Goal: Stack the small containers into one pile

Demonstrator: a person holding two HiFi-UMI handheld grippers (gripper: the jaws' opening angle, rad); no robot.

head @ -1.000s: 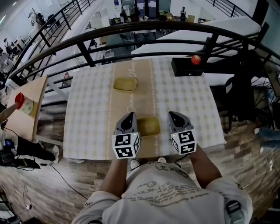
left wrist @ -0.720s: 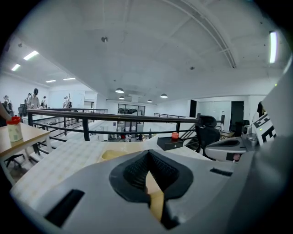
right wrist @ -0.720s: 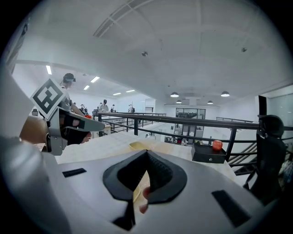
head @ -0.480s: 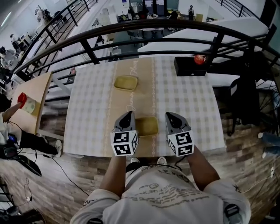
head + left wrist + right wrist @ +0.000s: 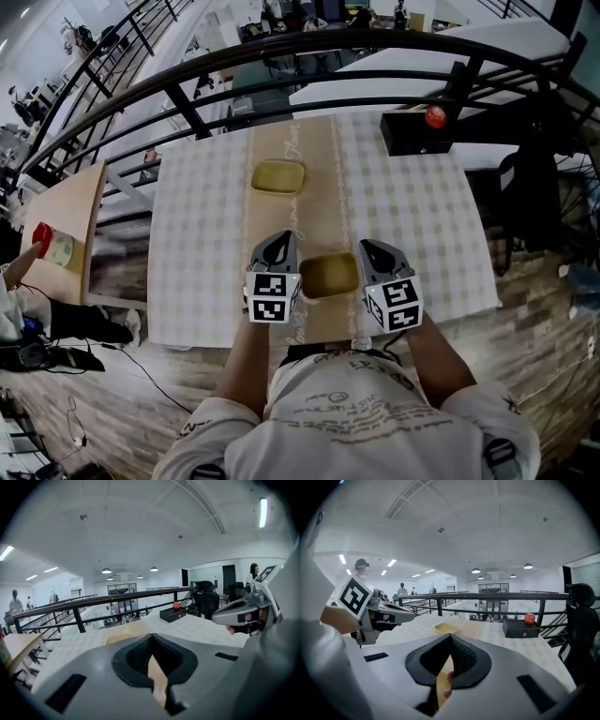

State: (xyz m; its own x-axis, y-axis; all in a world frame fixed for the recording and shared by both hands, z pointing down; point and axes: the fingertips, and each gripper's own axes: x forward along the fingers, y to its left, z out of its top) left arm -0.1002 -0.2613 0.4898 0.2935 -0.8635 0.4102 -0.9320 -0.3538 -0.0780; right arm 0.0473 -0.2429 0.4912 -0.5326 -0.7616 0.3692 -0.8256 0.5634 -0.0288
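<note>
Head view showed the left gripper [image 5: 278, 246] and right gripper [image 5: 374, 250] flanking the near container [image 5: 328, 274], both with jaws pressed together on nothing. The far container [image 5: 277, 176] lay well beyond it, slightly left, on the table [image 5: 412, 216]. The next pick probably called for opening one gripper, pinching the near container's rim squarely and lifting it level.

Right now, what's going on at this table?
A person holds a gripper in each hand over a checked table. The left gripper and right gripper flank the near container, both shut and holding nothing. The far container sits apart, farther up the table, so there is no pile yet.
</note>
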